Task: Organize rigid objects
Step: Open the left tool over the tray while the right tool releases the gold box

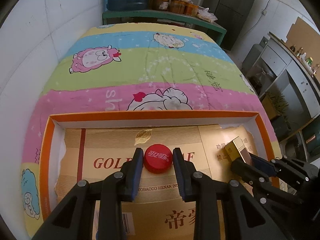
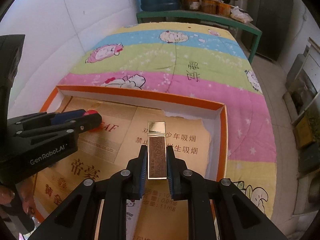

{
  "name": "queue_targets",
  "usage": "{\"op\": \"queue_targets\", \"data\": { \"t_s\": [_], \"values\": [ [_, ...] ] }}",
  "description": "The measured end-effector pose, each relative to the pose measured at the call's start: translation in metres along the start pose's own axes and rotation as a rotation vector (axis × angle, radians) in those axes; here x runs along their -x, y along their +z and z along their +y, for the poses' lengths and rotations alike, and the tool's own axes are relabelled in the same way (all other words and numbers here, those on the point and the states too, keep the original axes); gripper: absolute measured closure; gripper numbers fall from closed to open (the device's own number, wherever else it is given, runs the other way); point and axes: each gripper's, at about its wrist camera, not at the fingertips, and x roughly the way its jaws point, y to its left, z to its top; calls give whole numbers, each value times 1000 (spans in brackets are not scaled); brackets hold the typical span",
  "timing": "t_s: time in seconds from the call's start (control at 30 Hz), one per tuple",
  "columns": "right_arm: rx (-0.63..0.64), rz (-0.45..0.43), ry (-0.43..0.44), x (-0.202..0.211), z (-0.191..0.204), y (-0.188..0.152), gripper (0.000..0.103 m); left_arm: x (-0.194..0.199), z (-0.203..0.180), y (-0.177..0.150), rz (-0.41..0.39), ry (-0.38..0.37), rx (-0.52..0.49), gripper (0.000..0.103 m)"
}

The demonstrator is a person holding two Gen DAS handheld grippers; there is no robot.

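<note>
My left gripper [image 1: 158, 156] is shut on a red bottle cap [image 1: 158, 161] with white lettering, held just over the gold cardboard that lines an orange-rimmed box [image 1: 152, 114]. My right gripper [image 2: 157, 150] is shut on a slim gold rectangular case [image 2: 157, 154] with a brown printed label, its far end sticking out past the fingertips. From the left wrist view the right gripper [image 1: 247, 158] and the gold case [image 1: 238, 149] show at the right side of the box. In the right wrist view the left gripper [image 2: 94, 116] shows at the left with a sliver of the red cap [image 2: 91, 112].
The orange box [image 2: 140, 93] lies on a bed with a striped cartoon-sheep quilt [image 1: 160, 66]. A white wall runs along the left. Beyond the bed stands a green bench [image 1: 166, 17] with a blue water jug and jars. Cabinets line the right. A hand [image 2: 8, 197] shows low left.
</note>
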Motion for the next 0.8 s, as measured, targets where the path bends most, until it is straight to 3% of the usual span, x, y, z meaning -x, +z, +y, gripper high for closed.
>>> {"op": "queue_targets", "data": {
  "t_s": [0.37, 0.5, 0.8],
  "values": [
    [7, 2, 1, -3, 1, -2, 83, 1, 4, -2, -15, -25, 2, 71],
    [1, -7, 9, 1, 0, -3, 80, 6, 4, -2, -26, -31, 6, 50],
    [-21, -31, 10, 14, 0, -6, 79, 29, 7, -1, -73, -37, 11, 49]
  ]
}}
